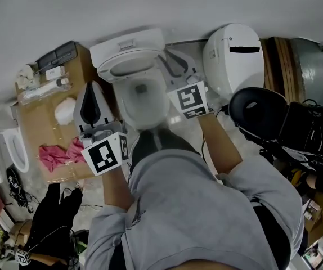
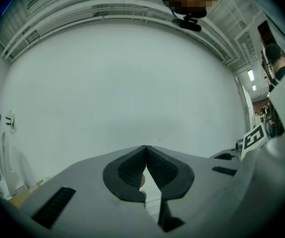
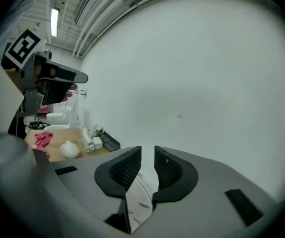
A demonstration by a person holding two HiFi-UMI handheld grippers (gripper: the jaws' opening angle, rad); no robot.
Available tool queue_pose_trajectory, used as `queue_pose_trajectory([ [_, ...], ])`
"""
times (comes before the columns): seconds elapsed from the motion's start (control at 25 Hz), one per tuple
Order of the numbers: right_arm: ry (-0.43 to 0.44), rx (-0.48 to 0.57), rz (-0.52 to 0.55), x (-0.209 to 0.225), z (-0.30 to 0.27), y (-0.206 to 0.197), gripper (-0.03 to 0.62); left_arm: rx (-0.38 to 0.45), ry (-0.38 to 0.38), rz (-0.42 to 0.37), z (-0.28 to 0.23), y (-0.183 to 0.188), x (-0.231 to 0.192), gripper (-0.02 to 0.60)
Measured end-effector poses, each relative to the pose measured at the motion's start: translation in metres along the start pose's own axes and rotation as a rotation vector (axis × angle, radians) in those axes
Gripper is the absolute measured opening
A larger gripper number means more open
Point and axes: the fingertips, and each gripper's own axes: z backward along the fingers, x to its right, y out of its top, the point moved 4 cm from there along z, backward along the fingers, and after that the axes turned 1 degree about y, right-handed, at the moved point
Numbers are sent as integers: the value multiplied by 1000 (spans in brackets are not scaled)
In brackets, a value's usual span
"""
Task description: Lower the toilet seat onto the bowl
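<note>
Right gripper (image 3: pixel 148 155): jaws almost closed and pinching the edge of the white toilet seat (image 3: pixel 141 197). Its ribbed plastic sits wedged between the pads. In the head view it's up at the seat's right side.
Left gripper (image 2: pixel 145 150): pad tips touching, nothing in it. There's a little V-shaped gap lower down with a bit of pink showing through. It's left of the bowl, clear of the toilet, pointing at the blank wall.
Toilet seat: up, tipped back against the tank (image 1: pixel 129 43), so not down on the bowl (image 1: pixel 144 103) yet.
Bowl: open and white, right in front of the person, between the two grippers.
Person: grey sweatshirt (image 1: pixel 206 218), both arms stretched forward, one marker cube showing on each gripper.
Left side of floor: flat cardboard sheet (image 1: pixel 37 122) with a pink cloth (image 1: pixel 54 153), a white bundle (image 1: pixel 66 111) and some small bottles and boxes on it, plus a black tray (image 1: pixel 57 54) at its far end. A couple of white urinals (image 1: pixel 16 148) are further left.
Right side: another white toilet unit (image 1: pixel 232 58) with a dark slot in it, just beside the tank, then a black bag (image 1: pixel 263 114) near it and a heap of cables and gear.
</note>
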Motion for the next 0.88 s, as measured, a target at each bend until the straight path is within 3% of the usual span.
queue_pose_trajectory([
  [0.88,85,-227,104,-30,-82,-94,71,-68,-23,18,-14,-46,-30,2],
])
